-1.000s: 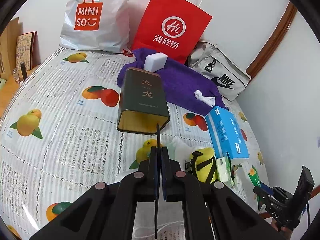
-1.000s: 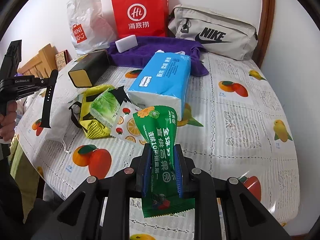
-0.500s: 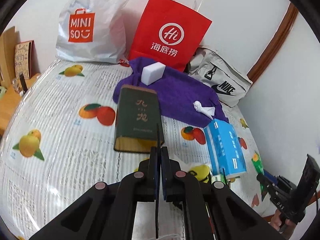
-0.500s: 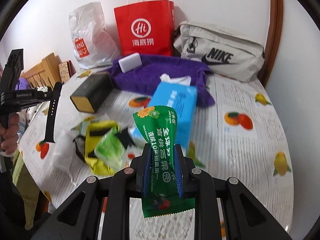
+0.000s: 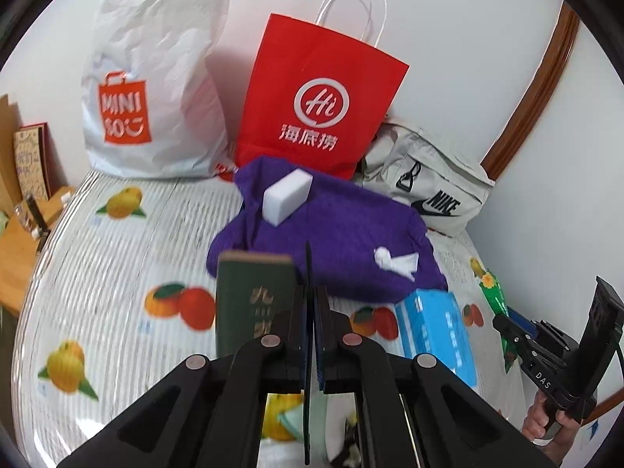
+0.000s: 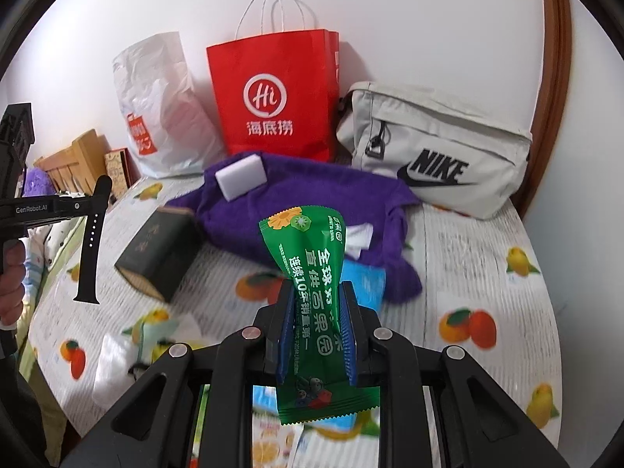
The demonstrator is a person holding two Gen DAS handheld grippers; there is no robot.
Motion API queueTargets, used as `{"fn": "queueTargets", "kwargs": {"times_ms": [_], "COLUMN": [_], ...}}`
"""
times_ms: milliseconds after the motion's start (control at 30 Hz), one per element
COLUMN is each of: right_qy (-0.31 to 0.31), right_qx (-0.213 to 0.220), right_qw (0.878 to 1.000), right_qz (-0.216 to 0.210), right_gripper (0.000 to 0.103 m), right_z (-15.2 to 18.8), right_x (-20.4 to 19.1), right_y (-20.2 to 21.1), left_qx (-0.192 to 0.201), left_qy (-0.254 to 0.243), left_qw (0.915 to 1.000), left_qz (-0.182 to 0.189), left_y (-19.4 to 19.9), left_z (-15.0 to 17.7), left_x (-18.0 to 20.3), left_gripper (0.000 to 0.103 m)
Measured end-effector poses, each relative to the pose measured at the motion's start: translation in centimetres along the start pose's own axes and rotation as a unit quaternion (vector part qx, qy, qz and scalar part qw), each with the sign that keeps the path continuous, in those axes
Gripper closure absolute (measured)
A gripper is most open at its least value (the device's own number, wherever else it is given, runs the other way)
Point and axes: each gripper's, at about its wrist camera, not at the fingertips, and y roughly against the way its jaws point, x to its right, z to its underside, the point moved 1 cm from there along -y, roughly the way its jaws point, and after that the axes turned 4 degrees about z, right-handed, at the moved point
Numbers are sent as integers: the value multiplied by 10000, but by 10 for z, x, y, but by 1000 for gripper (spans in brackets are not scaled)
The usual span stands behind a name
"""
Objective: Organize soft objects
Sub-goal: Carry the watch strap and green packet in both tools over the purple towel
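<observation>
Table (image 6: pixel 483 257), fruit-print cloth, fills lower frame in both views. Red paper bag (image 6: pixel 273 93) upper centre, grey Nike bag (image 6: pixel 440 152) upper right, purple towel (image 6: pixel 312 202) mid-frame.

My right gripper (image 6: pixel 316 331) clamped on green snack packet (image 6: pixel 312 273), packet upright, centre frame, above towel edge. My left gripper (image 5: pixel 310 323) pinched on thin black watch strap (image 6: pixel 91 234), which hangs at left edge of right view.

My plan: keep both level, carry toward bags, release only over opening. Thin strap may slip, so I'd go slowly.

Green snack pkt (image 6: pixel 318 273) upright, crumpled; black strap (image 6: pixel 91 234) hanging vertical.
</observation>
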Motion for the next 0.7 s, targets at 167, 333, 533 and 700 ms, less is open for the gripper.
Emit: {"fn": "queueTargets", "kwargs": {"times_ms": [167,333,533,700], "right_qy": [-79,-64,-15,-23], "right_qx": [15,25,11,-62], "right_qw": [10000,9998,9994,9996], "right_qz": [33,166,343,281], "right_gripper": [81,81,81,81], "right_z": [-23,-42,-60,-69], "right_x": [5,10,17,24], "right_y": [-19,-39,-68,-93], "left_qx": [4,56,36,-6], "left_qy": [-75,-42,8,-89], "left_qw": [10000,10000,9999,9999], "left_qz": [16,67,118,94], "left_y": [-18,-35,-61,-81], "left_z": [-27,-49,-71,-87], "left_x": [1,-4,-7,-2], "left_gripper": [99,99,99,99]}}
